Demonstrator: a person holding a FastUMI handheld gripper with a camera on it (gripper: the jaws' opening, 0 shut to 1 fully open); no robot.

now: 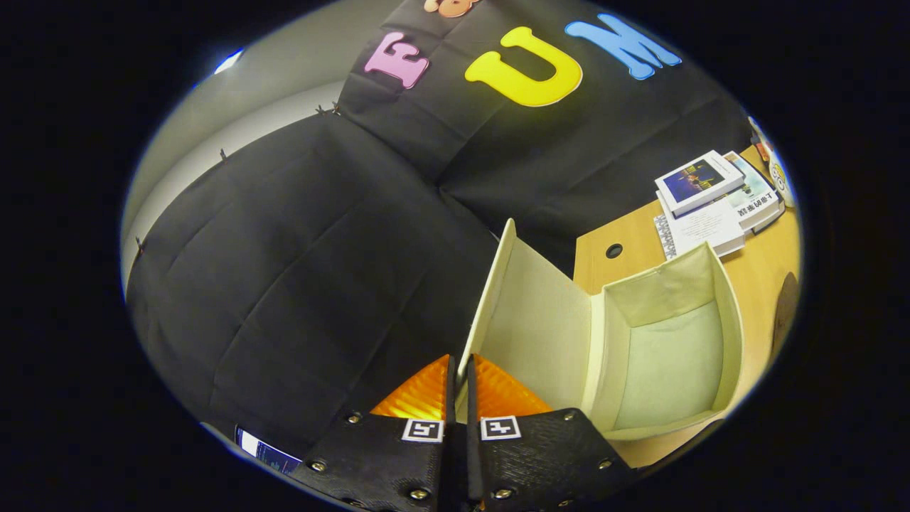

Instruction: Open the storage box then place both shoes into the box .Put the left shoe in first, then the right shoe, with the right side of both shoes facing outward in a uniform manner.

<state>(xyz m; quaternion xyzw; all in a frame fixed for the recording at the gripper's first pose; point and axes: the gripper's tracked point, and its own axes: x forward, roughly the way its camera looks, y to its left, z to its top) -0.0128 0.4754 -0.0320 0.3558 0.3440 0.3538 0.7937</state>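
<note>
The cream fabric storage box [731, 334] stands on the wooden table just ahead and to the right of my fingers. Its lid [530, 320] is swung up and stands nearly upright on the box's left side. My gripper [461, 370] is shut on the lid's free edge, which runs up from between the two fingers. The box's inside is open to view, pale lining with nothing lying in it.
The wooden table [753, 274] carries a stack of books and booklets [707, 203] beyond the box, and has a round cable hole [613, 250]. A dark brown object [784, 313] sits to the box's right. Black cloth walls close off the back and left.
</note>
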